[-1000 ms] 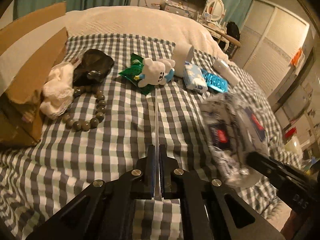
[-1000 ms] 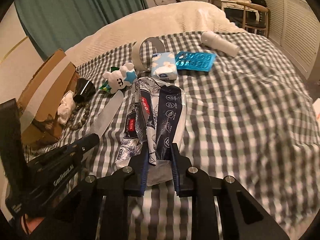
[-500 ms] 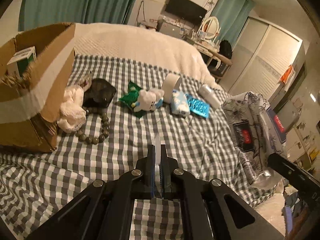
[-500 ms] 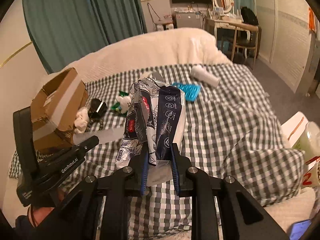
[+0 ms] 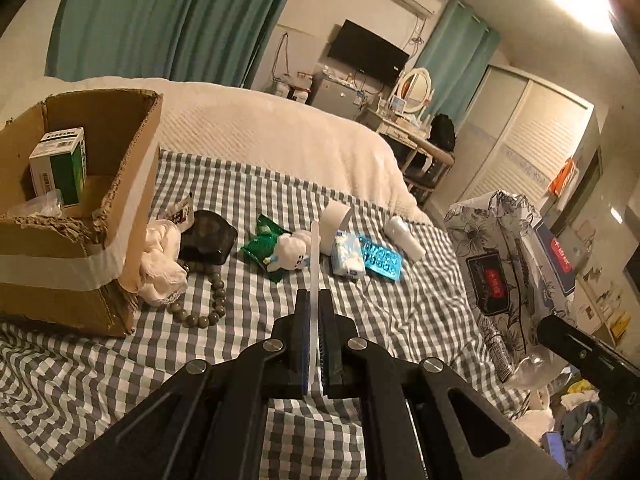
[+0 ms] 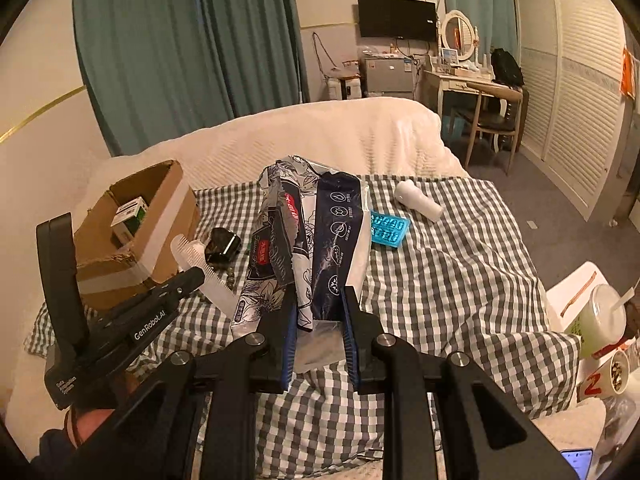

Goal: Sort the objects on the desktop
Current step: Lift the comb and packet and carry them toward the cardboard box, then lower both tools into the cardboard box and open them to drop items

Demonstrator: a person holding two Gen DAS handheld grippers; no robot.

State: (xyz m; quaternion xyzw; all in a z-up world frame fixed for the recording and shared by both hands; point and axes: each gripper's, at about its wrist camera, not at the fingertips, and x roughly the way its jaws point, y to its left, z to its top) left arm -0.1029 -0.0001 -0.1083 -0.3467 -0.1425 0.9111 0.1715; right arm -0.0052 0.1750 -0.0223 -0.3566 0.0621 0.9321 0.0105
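Comb (image 5: 315,264), white, pinched edge-on in my left tongs (image 5: 316,344), which are closed on it, above the bed (image 5: 256,320). My right tongs (image 6: 318,332) grip a floral tissue pack (image 6: 308,236), held upright off the bed. Cardboard box (image 5: 80,208) sits at the bed's left edge, a green-and-white carton (image 5: 60,164) inside. Beside the box: white cloth (image 5: 162,264), bead bracelet (image 5: 208,300), black case (image 5: 208,236). Mid-bed: plush toy (image 5: 292,250), blue blister pack (image 5: 380,260).
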